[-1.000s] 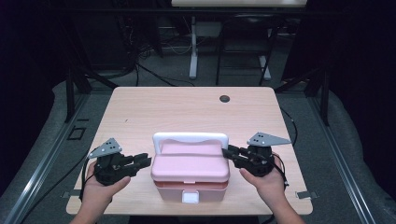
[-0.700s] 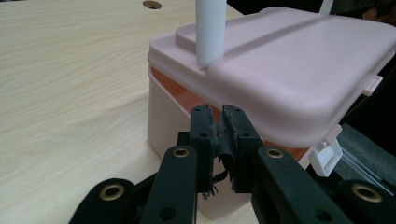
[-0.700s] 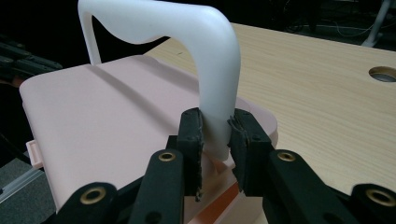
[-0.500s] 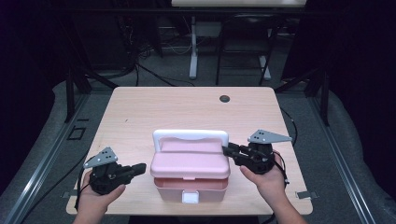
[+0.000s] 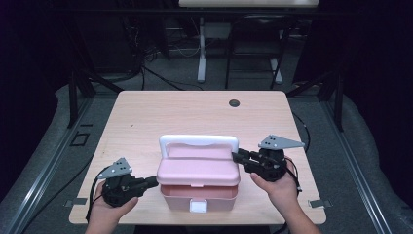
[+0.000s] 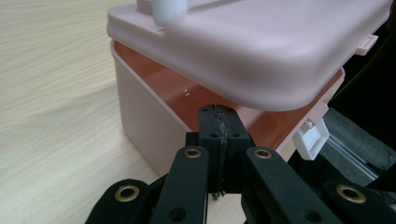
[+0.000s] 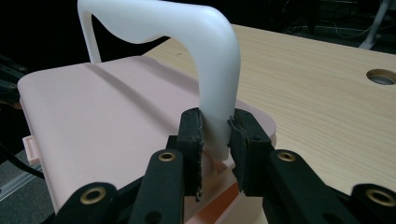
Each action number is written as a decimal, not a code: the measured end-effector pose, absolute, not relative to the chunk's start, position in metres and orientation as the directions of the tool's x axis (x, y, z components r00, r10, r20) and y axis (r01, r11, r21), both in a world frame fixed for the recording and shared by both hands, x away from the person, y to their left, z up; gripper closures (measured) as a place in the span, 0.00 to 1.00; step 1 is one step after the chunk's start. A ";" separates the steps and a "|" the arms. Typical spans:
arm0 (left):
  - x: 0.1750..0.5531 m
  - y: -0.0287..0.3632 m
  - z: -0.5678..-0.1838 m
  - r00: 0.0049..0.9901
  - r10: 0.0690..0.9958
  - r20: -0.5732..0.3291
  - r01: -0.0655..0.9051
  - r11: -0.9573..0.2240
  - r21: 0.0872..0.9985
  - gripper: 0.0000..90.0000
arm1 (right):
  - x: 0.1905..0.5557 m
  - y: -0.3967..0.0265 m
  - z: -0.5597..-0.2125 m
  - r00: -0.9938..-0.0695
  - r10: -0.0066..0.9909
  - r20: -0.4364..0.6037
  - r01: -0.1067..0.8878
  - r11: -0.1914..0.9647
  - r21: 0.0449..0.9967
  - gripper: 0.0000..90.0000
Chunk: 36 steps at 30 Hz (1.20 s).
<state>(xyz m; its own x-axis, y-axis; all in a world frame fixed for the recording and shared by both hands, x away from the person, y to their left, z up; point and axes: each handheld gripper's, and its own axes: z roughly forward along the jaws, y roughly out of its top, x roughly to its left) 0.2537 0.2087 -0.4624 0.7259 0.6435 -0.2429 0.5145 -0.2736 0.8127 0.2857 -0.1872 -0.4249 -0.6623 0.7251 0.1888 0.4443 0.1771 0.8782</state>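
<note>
A pink box (image 5: 199, 187) stands on the table (image 5: 195, 117), near the front edge and about in the middle between the two hands. Its lid (image 5: 198, 168) is lifted at the front, so a gap shows between the lid and the body, and the orange-pink inside of the box is visible there (the left gripper view shows this gap clearly). A white handle (image 5: 198, 142) stands upright over the back of the lid, and a small white latch (image 5: 197, 206) hangs at the front of the body. The right gripper (image 5: 239, 157) is at the right end of the handle; in the right gripper view its two pads clamp the white leg of the handle between them, just above the lid. The left gripper (image 5: 155, 181) lies at the left side of the box, with its tips close to the edge of the lid. Its jaws have just been closing and now the pads are pressed together with nothing between them, and they point at the gap under the lid. A dark round hole (image 5: 234, 103) sits in the table far behind the box.
</note>
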 end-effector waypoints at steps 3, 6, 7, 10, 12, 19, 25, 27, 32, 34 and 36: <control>0.254 0.204 -0.464 0.730 0.638 -0.247 0.517 -0.278 0.810 1.00 | 0.286 -0.187 -0.425 -0.662 0.725 0.189 0.445 0.177 0.878 0.82; 0.255 0.200 -0.464 0.736 0.630 -0.246 0.516 -0.289 0.806 1.00 | 0.286 -0.187 -0.425 -0.663 0.725 0.188 0.443 0.178 0.878 0.82; 0.255 0.198 -0.464 0.740 0.629 -0.241 0.511 -0.291 0.809 1.00 | 0.286 -0.187 -0.425 -0.662 0.725 0.189 0.444 0.177 0.878 0.82; 0.256 0.194 -0.464 0.744 0.623 -0.241 0.510 -0.295 0.808 1.00 | 0.286 -0.187 -0.425 -0.663 0.724 0.191 0.445 0.176 0.878 0.82; 0.257 0.191 -0.464 0.748 0.619 -0.241 0.507 -0.297 0.809 1.00 | 0.286 -0.187 -0.425 -0.662 0.725 0.189 0.444 0.176 0.878 0.82; 0.257 0.183 -0.466 0.760 0.605 -0.237 0.503 -0.316 0.804 1.00 | 0.285 -0.188 -0.426 -0.664 0.723 0.190 0.444 0.178 0.878 0.82; 0.256 0.182 -0.466 0.762 0.603 -0.234 0.499 -0.318 0.806 1.00 | 0.285 -0.188 -0.428 -0.664 0.722 0.195 0.446 0.173 0.878 0.82; 0.256 0.182 -0.465 0.767 0.599 -0.230 0.496 -0.325 0.805 1.00 | 0.286 -0.188 -0.428 -0.665 0.721 0.197 0.447 0.172 0.878 0.82; 0.256 0.181 -0.466 0.767 0.598 -0.233 0.499 -0.327 0.803 1.00 | 0.287 -0.189 -0.431 -0.663 0.719 0.210 0.458 0.167 0.873 0.82; 0.255 0.181 -0.467 0.765 0.599 -0.237 0.502 -0.324 0.802 1.00 | 0.286 -0.190 -0.431 -0.663 0.719 0.210 0.457 0.166 0.874 0.81; 0.255 0.181 -0.468 0.765 0.599 -0.237 0.502 -0.323 0.802 1.00 | 0.285 -0.191 -0.431 -0.662 0.720 0.207 0.455 0.166 0.875 0.80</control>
<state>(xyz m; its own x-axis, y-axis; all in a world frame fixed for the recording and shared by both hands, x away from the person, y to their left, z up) 0.2551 0.1812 -0.4677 0.7645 0.5994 -0.2372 0.5023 -0.3233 0.8020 0.2854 -0.1911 -0.4307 -0.6620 0.7203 0.2070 0.4545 0.1663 0.8751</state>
